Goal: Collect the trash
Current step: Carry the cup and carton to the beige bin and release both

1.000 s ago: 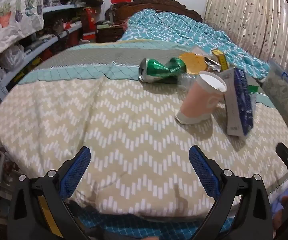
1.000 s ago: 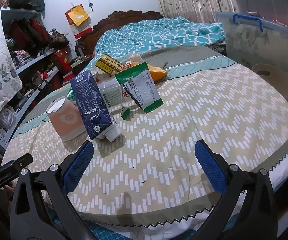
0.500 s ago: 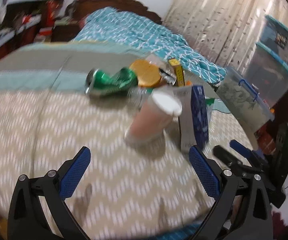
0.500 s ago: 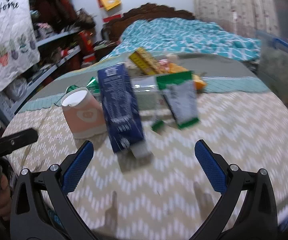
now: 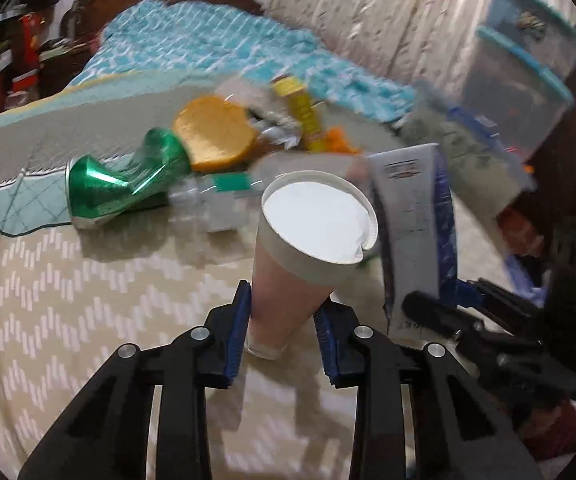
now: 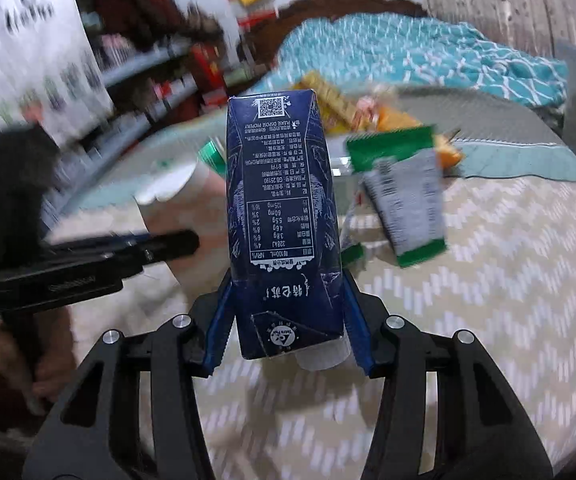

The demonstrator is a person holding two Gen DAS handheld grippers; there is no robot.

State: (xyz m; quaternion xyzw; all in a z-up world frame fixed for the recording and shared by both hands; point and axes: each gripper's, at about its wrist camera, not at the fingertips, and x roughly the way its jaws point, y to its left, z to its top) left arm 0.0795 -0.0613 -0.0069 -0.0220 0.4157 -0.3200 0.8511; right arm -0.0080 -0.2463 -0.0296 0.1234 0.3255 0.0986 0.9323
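Observation:
My left gripper [image 5: 284, 320] is shut on an upside-down pink paper cup [image 5: 300, 256] on the chevron cloth. My right gripper [image 6: 288, 312] is shut on an upside-down dark blue milk carton [image 6: 284, 224], which also shows in the left wrist view [image 5: 416, 224] right of the cup. The cup shows blurred in the right wrist view [image 6: 180, 204], left of the carton. Behind them lie a crushed green can [image 5: 124, 180], a clear plastic bottle [image 5: 212, 204], an orange lid [image 5: 216, 132], a yellow box [image 5: 304, 116] and a green-edged wrapper [image 6: 408, 200].
The chevron-covered table [image 6: 508, 280] extends right and toward me. A bed with a teal quilt [image 6: 408, 52] lies behind. Shelves [image 6: 128, 80] stand at the left, stacked plastic storage bins [image 5: 528, 68] at the right. The other gripper's body [image 6: 68, 268] is close at the left.
Both grippers moved forward to the trash and closed: the left onto the paper cup, the right onto the milk carton. Both were open and empty before.

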